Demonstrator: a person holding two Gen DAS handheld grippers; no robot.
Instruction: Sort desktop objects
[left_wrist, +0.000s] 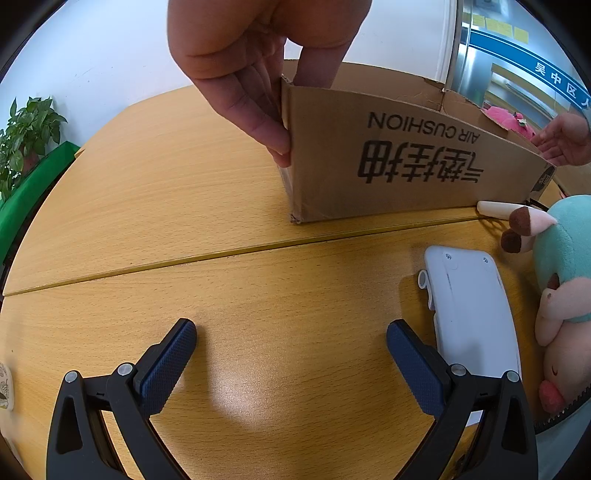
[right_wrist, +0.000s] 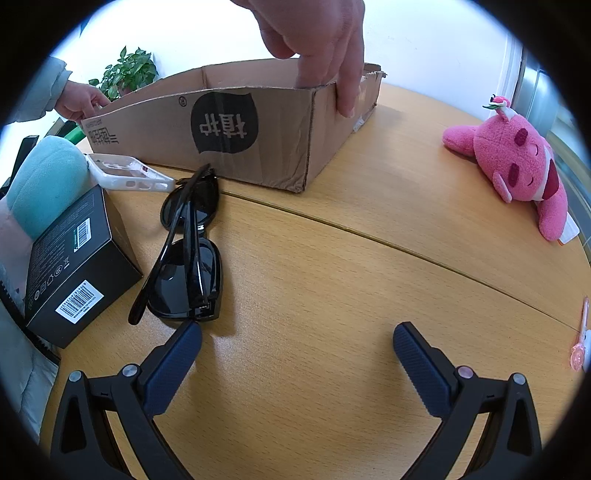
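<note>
Left tool (left_wrist: 291, 341) spread wide, nothing between its blue pads, hovering low over the wooden table (left_wrist: 155, 206). Ahead of it, a shallow cardboard box (left_wrist: 388, 162), gripped at its near corner by a hand (left_wrist: 251, 77) and touched at the far right end by another hand (left_wrist: 565, 138). Just right of the right finger, a white flat device (left_wrist: 469, 314); further right, a teal and cream plush toy (left_wrist: 565, 280).

Right tool (right_wrist: 297, 341) likewise spread, holding nothing. Ahead and left of it, black sunglasses (right_wrist: 188, 254) folded on the table, almost touching the left fingertip. Left of those, a black carton (right_wrist: 74, 266); beyond, a clear phone case (right_wrist: 129, 173) beside the box. Far ahead to the right, a pink plush toy (right_wrist: 517, 162) lying on the table, well apart. At the right edge, a pink pen (right_wrist: 580, 343).
</note>
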